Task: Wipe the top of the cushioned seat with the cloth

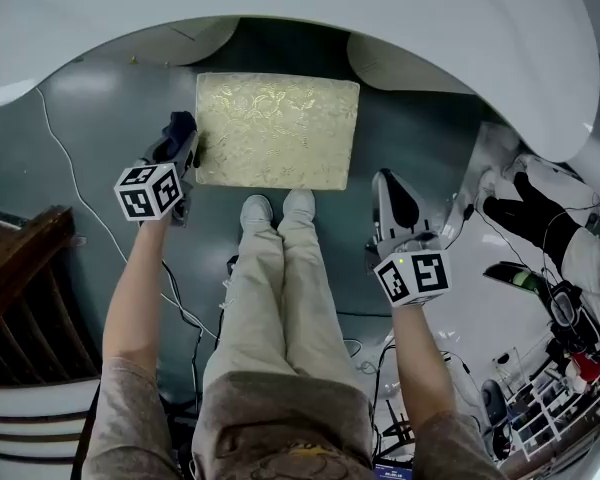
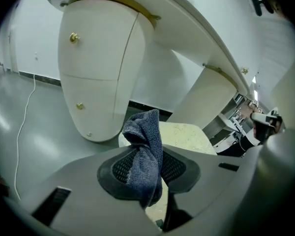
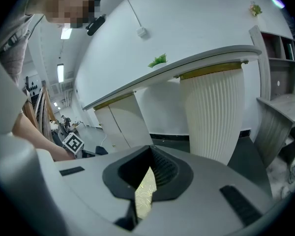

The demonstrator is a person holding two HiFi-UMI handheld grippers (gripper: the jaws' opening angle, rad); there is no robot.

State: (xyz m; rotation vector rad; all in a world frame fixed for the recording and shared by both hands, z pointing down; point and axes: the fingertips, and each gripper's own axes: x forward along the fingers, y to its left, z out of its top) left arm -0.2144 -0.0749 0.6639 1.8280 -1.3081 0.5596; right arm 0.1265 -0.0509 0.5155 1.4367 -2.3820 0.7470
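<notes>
At the seat's (image 1: 278,130) left edge, my left gripper (image 1: 183,148) is clamped on the cloth (image 2: 145,156), which is bunched into a twisted wad between the jaws with an end sticking out past the tips. No wiping looks done yet: the cloth sits beside the top, not on it. My right gripper (image 1: 393,200) hangs well off to the right over the floor (image 1: 420,118), jaws closed to a sliver on nothing (only a strip of seat fabric shows through). I see two risks. With so little cloth showing, a low pass could drag bare jaw over the cushion. Friction on the patterned fabric might also tug the wad loose.
</notes>
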